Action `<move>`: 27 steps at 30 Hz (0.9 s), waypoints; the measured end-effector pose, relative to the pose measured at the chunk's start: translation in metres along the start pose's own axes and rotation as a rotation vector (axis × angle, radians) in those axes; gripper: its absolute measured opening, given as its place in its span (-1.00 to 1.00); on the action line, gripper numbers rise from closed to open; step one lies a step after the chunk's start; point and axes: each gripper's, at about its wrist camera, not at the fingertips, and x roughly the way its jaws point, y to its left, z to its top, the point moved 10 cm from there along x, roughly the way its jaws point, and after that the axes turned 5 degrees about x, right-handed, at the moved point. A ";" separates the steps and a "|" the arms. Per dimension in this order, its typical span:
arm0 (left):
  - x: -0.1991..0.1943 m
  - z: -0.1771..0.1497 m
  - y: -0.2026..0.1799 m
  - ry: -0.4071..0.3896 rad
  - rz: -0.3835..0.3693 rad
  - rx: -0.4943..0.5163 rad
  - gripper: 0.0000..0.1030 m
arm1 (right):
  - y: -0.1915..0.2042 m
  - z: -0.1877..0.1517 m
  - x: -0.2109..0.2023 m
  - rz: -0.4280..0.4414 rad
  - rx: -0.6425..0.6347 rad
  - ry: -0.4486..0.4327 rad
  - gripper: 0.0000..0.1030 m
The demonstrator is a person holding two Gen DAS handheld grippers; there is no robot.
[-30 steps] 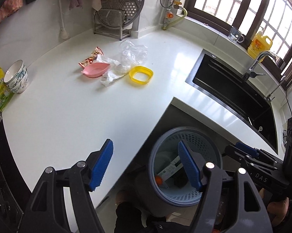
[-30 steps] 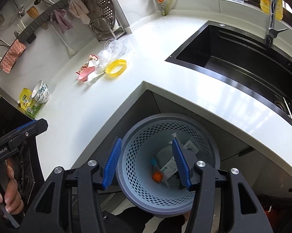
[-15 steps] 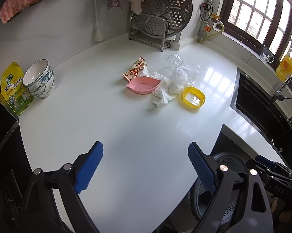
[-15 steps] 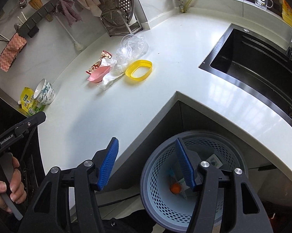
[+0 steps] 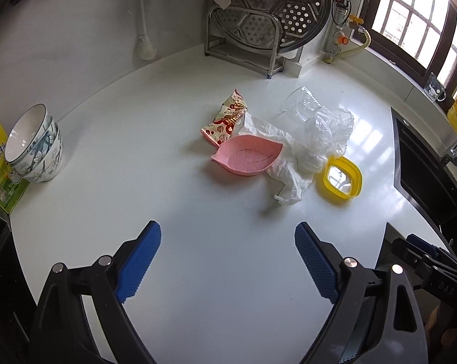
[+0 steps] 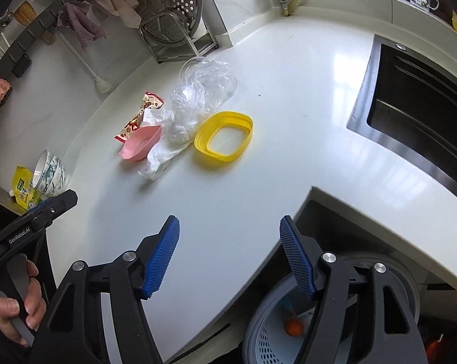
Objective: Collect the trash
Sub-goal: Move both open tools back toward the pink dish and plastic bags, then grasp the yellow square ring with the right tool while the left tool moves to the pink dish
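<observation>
White kitchen table (image 5: 113,157) with a small heap of trash near its middle — printed snack wrapper (image 5: 225,118), crumpled white tissue (image 5: 284,163), clear plastic bag (image 5: 325,127), all touching or overlapping. Pink leaf-shaped dish (image 5: 246,157) against the tissue; yellow ring-shaped lid (image 5: 343,179) just beside. Left tongs (image 5: 228,257) wide apart, nothing between. Right tongs (image 6: 230,257) empty too, jaws just been opening — perforated bin (image 6: 267,333) below the table edge.
</observation>
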 end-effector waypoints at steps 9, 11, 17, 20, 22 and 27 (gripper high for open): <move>0.035 0.016 0.009 0.014 -0.024 -0.019 0.71 | 0.004 0.038 0.040 -0.013 -0.172 0.012 0.51; 0.042 0.017 0.008 0.022 -0.035 -0.027 0.71 | 0.005 0.045 0.049 -0.004 -0.207 0.025 0.51; 0.059 0.017 0.007 0.037 -0.047 -0.024 0.71 | 0.013 0.055 0.076 0.022 -0.364 0.081 0.55; 0.065 0.017 0.007 0.046 -0.050 -0.022 0.71 | 0.013 0.060 0.086 0.027 -0.398 0.096 0.55; 0.069 0.017 0.008 0.052 -0.053 -0.027 0.71 | 0.012 0.064 0.093 0.042 -0.393 0.112 0.55; 0.076 0.019 0.009 0.057 -0.056 -0.035 0.71 | 0.018 0.066 0.104 0.083 -0.428 0.142 0.55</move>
